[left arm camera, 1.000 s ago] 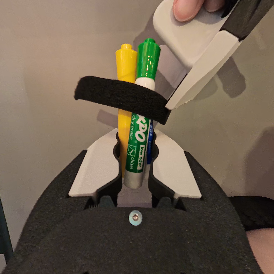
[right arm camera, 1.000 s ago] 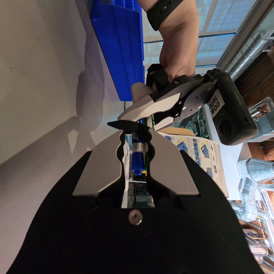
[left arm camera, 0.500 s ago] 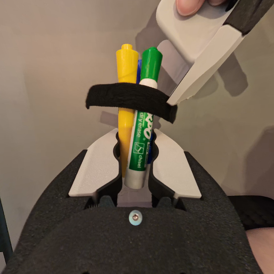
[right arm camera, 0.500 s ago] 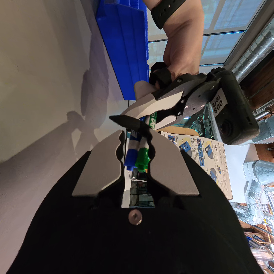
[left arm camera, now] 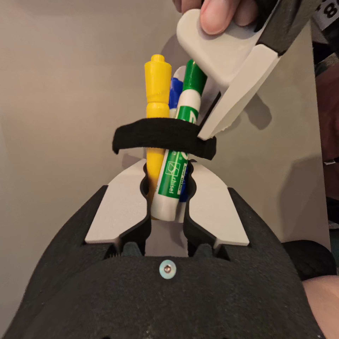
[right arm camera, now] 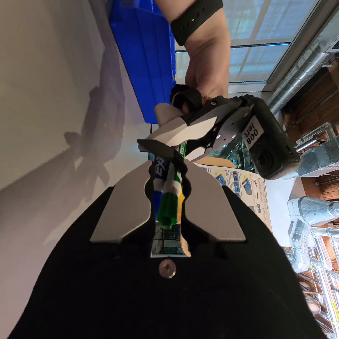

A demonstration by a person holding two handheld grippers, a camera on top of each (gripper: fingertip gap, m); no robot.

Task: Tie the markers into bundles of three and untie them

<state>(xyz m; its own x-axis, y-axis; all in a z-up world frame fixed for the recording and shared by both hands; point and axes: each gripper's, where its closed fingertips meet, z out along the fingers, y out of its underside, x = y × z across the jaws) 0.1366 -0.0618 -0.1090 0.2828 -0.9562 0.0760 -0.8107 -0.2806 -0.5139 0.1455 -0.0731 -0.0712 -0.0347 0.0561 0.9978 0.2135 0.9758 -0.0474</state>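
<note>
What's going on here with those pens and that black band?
A person holds a gripper in each hand. The left gripper is shut on three markers: yellow, blue and green. A black strap loops around them. The right gripper pinches the strap's end, its fingers straddling the marker caps.

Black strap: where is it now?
Left wrist view: black strap wraps the yellow, blue and green markers just above the left tongs, its right end at the right tongs.

Grey tabletop [right arm camera: 45, 91], windows [right arm camera: 256, 45], metal ducts [right arm camera: 302, 60]
</note>
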